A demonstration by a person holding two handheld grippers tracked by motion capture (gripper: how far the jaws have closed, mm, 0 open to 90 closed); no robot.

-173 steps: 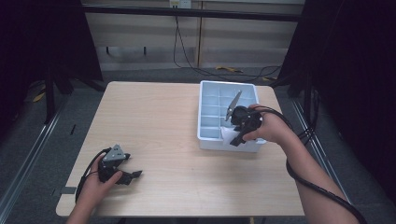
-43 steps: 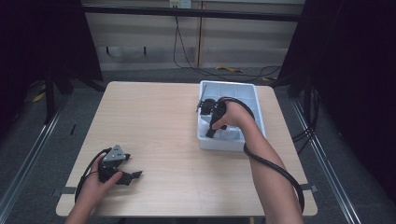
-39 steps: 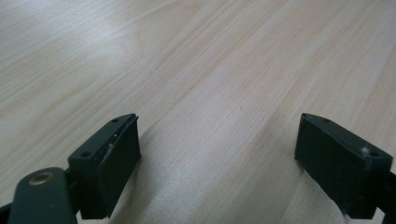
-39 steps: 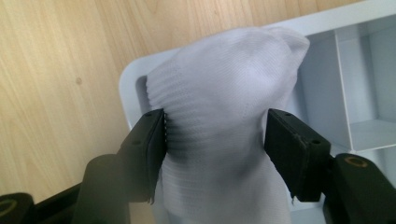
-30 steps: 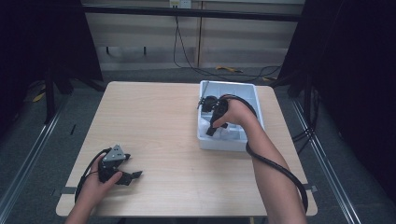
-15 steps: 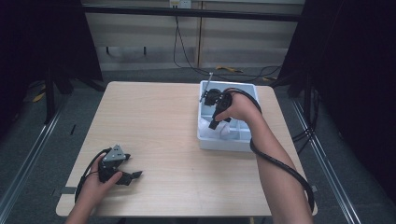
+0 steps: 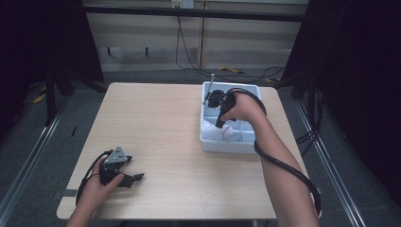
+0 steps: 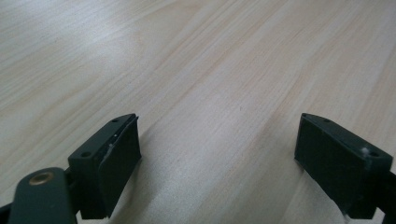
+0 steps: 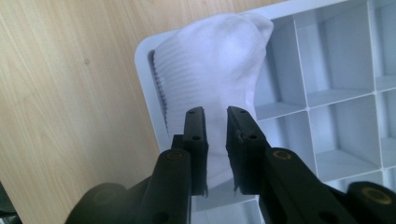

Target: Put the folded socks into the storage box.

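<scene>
Flanking sock (image 9: pixel 212 70): tray dividers (image 9: pixel 301 70)

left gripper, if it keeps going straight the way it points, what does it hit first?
Probably nothing but the table: the left gripper lies low with jaws open, bare wood ahead of them. In the high view it points right, along the near edge; depth is unclear.

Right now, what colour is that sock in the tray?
White, with a ribbed cuff; the sock shows best in the right gripper view.

A white ribbed sock (image 9: pixel 210 79) lies between black fingers (image 9: pixel 196 135), in a pale grey-blue divided tray (image 9: pixel 327 88) on a light wood-grain table (image 9: pixel 70 93).
</scene>
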